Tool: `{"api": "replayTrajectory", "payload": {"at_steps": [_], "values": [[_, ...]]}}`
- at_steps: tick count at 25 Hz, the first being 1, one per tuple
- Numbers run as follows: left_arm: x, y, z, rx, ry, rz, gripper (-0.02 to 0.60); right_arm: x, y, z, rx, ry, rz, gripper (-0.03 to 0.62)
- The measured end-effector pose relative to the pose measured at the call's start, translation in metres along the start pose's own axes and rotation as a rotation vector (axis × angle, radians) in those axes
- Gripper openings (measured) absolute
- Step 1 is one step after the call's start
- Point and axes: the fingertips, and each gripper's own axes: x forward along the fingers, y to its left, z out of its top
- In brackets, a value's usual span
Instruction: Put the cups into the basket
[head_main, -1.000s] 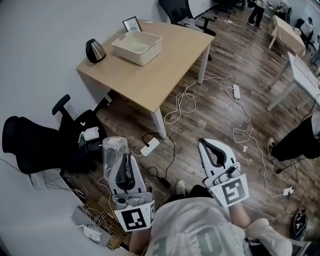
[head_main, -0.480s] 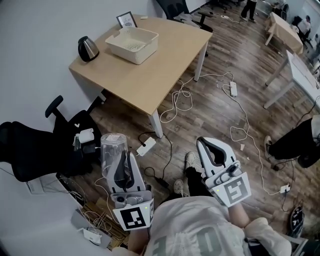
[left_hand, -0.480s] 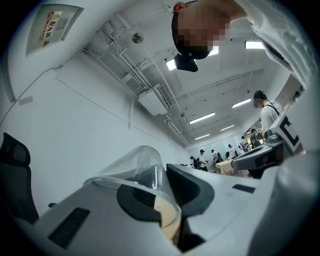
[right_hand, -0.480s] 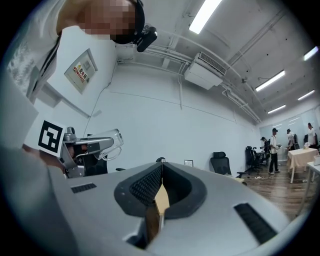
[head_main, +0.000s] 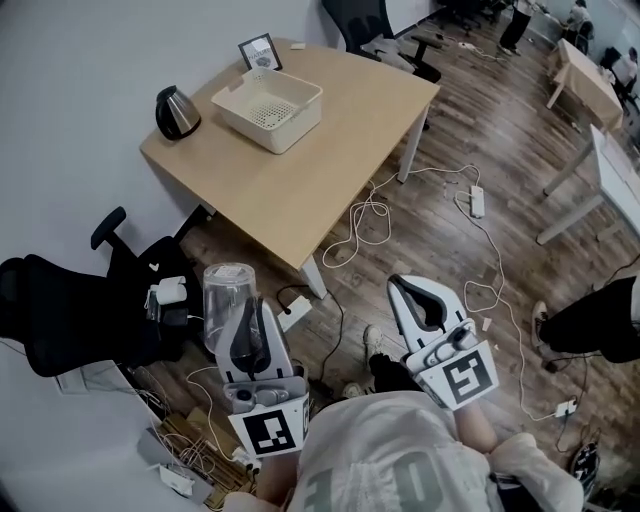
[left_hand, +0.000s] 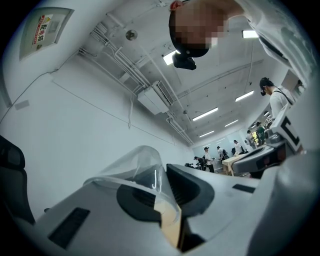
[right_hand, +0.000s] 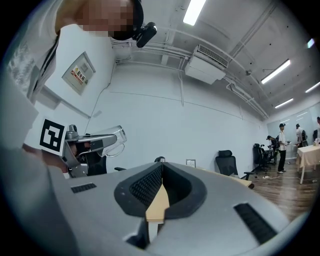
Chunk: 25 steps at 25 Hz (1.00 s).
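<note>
One cup (head_main: 228, 293) is showing – clear plastic, up in the air over the floor (head_main: 450, 240), well apart from the desk (head_main: 300, 185). Two hand-held grippers are reaching forward. The left hand-held gripper (head_main: 246, 312) is clamping the cup's wall, with one jaw sitting inside the rim. The right hand-held gripper (head_main: 415, 292) is holding nothing, its jaws pressing together.

On the desk one basket (head_main: 296, 127) is standing near the far end, with one kettle (head_main: 172, 110) beside it and one frame (head_main: 259, 51) behind it.

The left hand-held gripper is covering part of the cup in the head view, and the picture in the frame is too small to make out. The bottom edge is cutting off the person's body.

The desk is pale wood on white legs. The floor is dark planks, with cables (head_main: 365, 215) trailing across it – a black chair (head_main: 60, 310) is lying near the wall.
</note>
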Motion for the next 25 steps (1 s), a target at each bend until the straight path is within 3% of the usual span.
{"api": "replayTrajectory", "payload": {"at_steps": [3, 8, 11, 14, 19, 25], "values": [[0.034, -0.011, -0.011, 0.014, 0.016, 0.007, 0.041, 0.019, -0.028, -0.003, 0.006, -0.005, 0.017, -0.002], [0.094, -0.038, -0.024, 0.115, 0.044, -0.025, 0.043, 0.049, -0.066, 0.006, 0.007, -0.058, 0.055, -0.002], [0.121, -0.051, -0.028, 0.121, 0.041, -0.029, 0.044, 0.068, -0.081, 0.002, -0.161, -0.026, 0.045, -0.002], [0.141, -0.063, -0.038, 0.133, 0.056, -0.036, 0.044, 0.084, -0.087, -0.015, -0.333, 0.056, 0.102, -0.002], [0.169, -0.071, -0.052, 0.125, 0.073, -0.017, 0.044, 0.106, -0.099, -0.028, -0.298, 0.053, 0.196, -0.002], [0.193, -0.07, -0.06, 0.143, 0.073, -0.009, 0.044, 0.13, -0.121, -0.04, -0.225, 0.058, 0.212, -0.002]]}}
